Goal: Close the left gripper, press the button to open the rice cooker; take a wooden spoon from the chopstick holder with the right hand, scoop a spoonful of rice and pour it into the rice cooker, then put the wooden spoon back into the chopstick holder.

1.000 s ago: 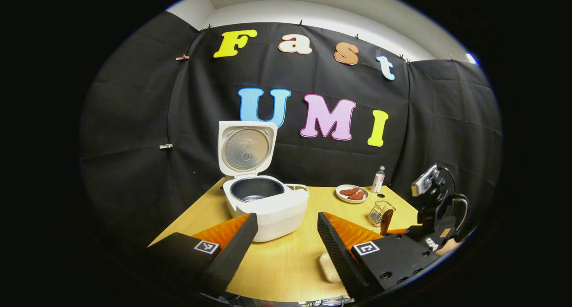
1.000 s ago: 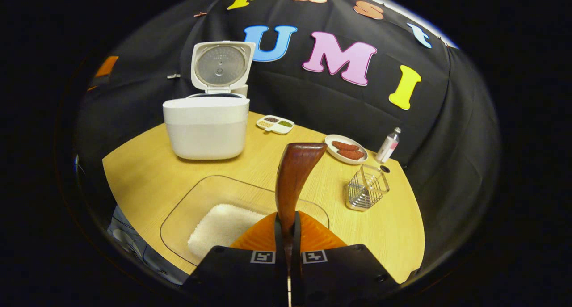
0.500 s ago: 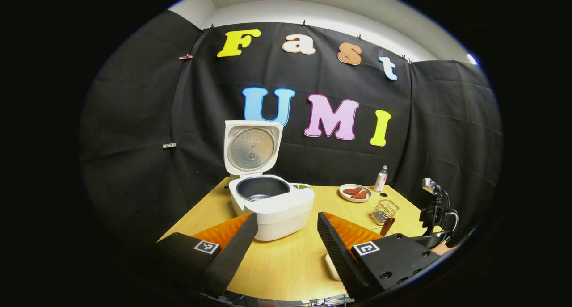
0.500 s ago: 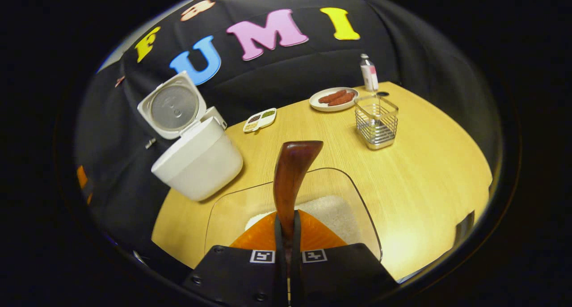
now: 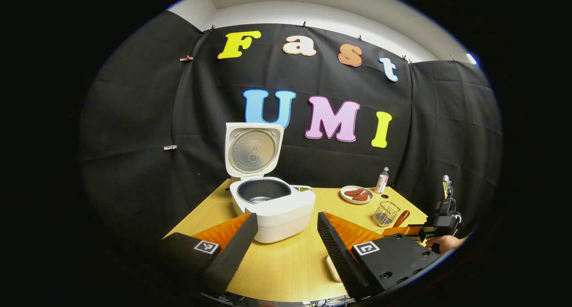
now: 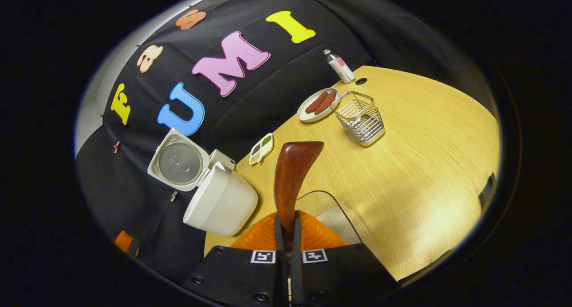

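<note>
The white rice cooker [image 5: 272, 206] stands with its lid [image 5: 252, 147] raised and its dark inner pot showing. My left gripper [image 5: 287, 218] hangs open in front of it, holding nothing. My right gripper [image 6: 286, 224] is shut on the handle of the brown wooden spoon [image 6: 292, 175], whose bowl sticks out ahead over the clear rice container [image 6: 315, 197]. White rice [image 6: 340, 221] lies inside it. The right gripper view is strongly rolled; in it the cooker [image 6: 223, 202] sits at lower left. The wire chopstick holder [image 6: 361, 117] stands empty farther off. In the left gripper view the right gripper [image 5: 440, 226] and spoon [image 5: 401, 217] sit low at the right, near the holder [image 5: 385, 213].
A plate of sausages [image 6: 318, 103], a small bottle [image 6: 338, 65] and a divided dish of beans [image 6: 261, 148] stand along the back of the wooden table [image 6: 424, 155]. A hand [image 5: 444, 242] holds the right gripper. The plate [image 5: 356, 194] and bottle [image 5: 381, 180] are behind the holder.
My right gripper has rolled further with the spoon and sunk lower at the table's right. The spoon now tilts sideways over the rice container. The left gripper has barely shifted.
</note>
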